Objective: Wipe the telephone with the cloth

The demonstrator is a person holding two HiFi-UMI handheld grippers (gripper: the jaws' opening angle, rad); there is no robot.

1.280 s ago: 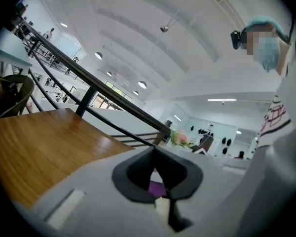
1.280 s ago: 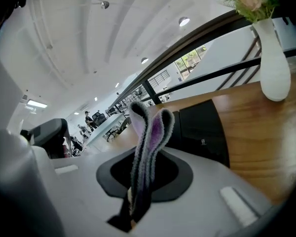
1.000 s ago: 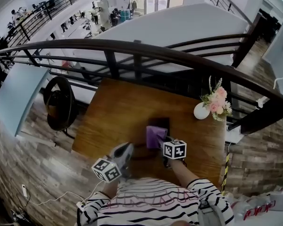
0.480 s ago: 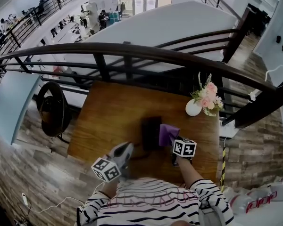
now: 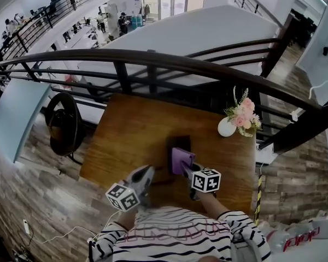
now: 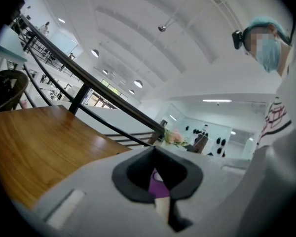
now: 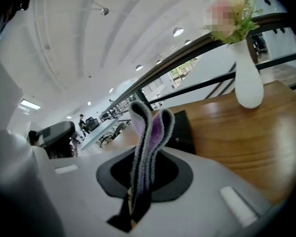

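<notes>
A black telephone [image 5: 180, 144] lies on the wooden table [image 5: 131, 135], right of centre. A folded purple cloth [image 5: 181, 160] rests on the phone's near part, with my right gripper [image 5: 190, 168] shut on it. In the right gripper view the cloth [image 7: 148, 132] stands up out of the shut jaws, and the telephone [image 7: 183, 130] lies just beyond it. My left gripper [image 5: 147, 171] hovers over the table's near edge, left of the phone, touching neither phone nor cloth. Its jaws look shut and hold nothing in the left gripper view [image 6: 163, 209].
A white vase of pink flowers [image 5: 229, 126] stands at the table's far right, also shown in the right gripper view [image 7: 248, 85]. A dark railing [image 5: 169, 61] runs behind the table. A black round chair [image 5: 63, 125] stands on the floor to the left.
My right gripper swept the cloth to the right of the phone half a second ago, then back left onto it. The left gripper has stayed in place.
</notes>
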